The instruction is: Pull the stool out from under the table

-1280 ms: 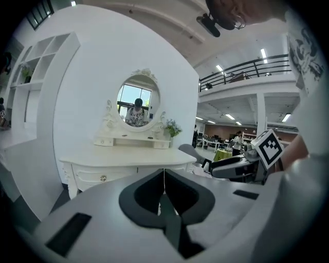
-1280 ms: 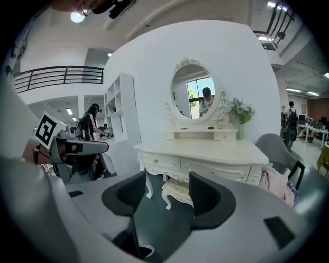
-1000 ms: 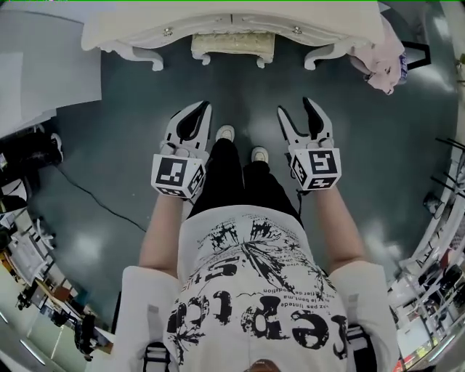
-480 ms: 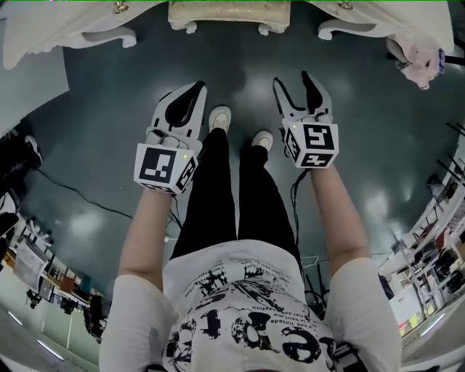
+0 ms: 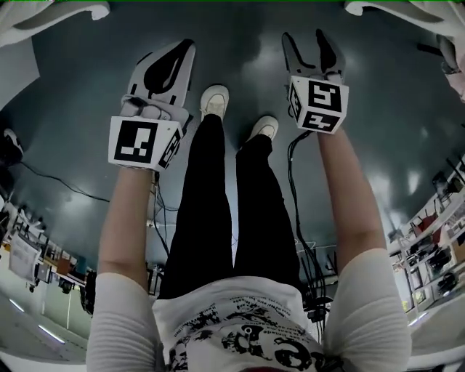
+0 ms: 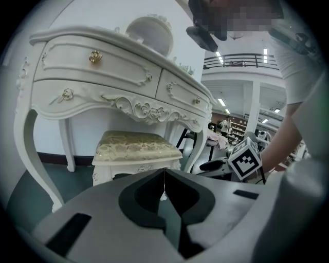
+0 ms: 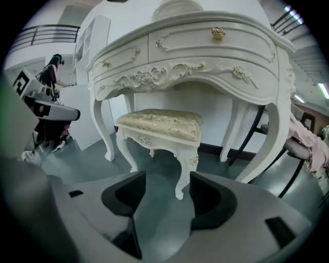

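The white carved stool [image 6: 136, 146] with a gold cushion stands tucked under the white dressing table [image 6: 103, 67], between its curved legs. The right gripper view also shows the stool [image 7: 162, 123] and the table [image 7: 205, 51], a short way ahead. My left gripper [image 5: 186, 46] is shut and empty, and its jaws [image 6: 164, 173] meet at the tips. My right gripper [image 5: 304, 36] is open with nothing between its jaws [image 7: 165, 185]. Both are held out in front, apart from the stool. In the head view only the table's feet [image 5: 65, 11] show, and the stool is out of sight.
The person's legs and white shoes [image 5: 214, 98] stand on the dark green floor between the grippers. Cables [image 5: 43, 178] trail on the floor at left. A black chair with pink cloth [image 7: 308, 141] is right of the table. Another person [image 7: 51, 72] stands far left by a white cabinet [image 7: 92, 46].
The arms have stretched forward and both grippers moved up the head view. The table and stool slid out of the top of that view. Jaw states are unchanged.
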